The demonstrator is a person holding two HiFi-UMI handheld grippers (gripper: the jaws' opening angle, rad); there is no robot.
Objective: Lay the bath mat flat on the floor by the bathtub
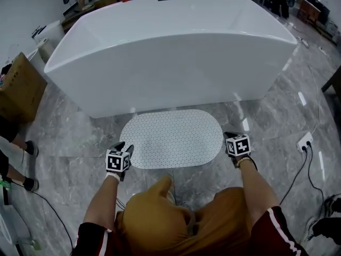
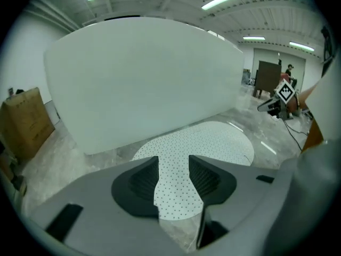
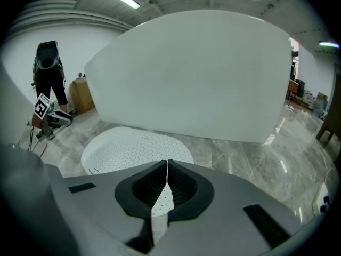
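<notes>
The white dotted bath mat [image 1: 173, 137] lies flat on the grey marble floor, right in front of the white bathtub [image 1: 170, 47]. My left gripper [image 1: 127, 147] is at the mat's near left edge. Its jaws stand apart in the left gripper view, with the mat [image 2: 202, 143] running between the pads [image 2: 205, 175] untouched. My right gripper [image 1: 229, 136] is at the mat's right end. In the right gripper view it [image 3: 167, 167] is shut, pinching the thin edge of the mat [image 3: 133, 145].
A cardboard box [image 1: 18, 87] stands at the left of the tub. A floor socket [image 1: 305, 141] with a black cable lies to the right. Someone's shoes [image 1: 29, 148] are at the left edge. A person [image 3: 48, 73] stands beyond the mat's left end.
</notes>
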